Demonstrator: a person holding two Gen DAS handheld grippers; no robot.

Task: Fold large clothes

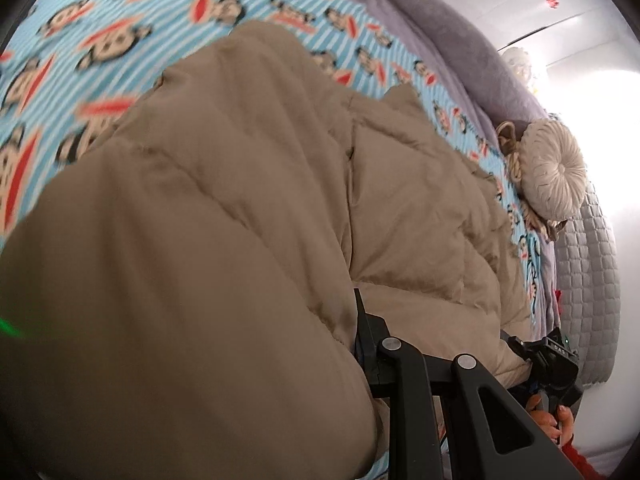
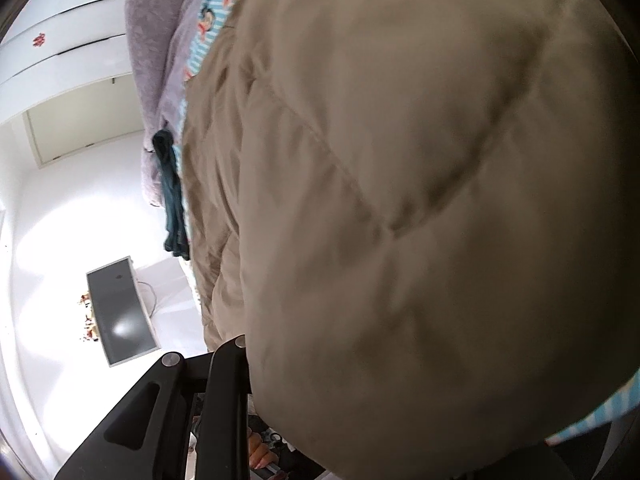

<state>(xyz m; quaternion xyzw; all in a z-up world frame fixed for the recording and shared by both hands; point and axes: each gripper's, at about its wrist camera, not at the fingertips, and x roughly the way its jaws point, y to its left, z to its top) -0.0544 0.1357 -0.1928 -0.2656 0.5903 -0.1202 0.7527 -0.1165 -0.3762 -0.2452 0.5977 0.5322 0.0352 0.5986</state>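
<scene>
Tan padded coat (image 1: 224,208) lies bunched on the monkey-print bedsheet (image 1: 100,40).

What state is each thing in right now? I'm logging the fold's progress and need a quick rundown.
puffer coat: tan, quilted, part lifted and draped over both grippers, rest lying on the bed.
left gripper: fingertips buried in coat fabric, apparently clamped on it.
right gripper: fingertips hidden under the coat, apparently gripping it.
bedsheet: spread flat.
round cushion: lying at the bed's edge.
</scene>
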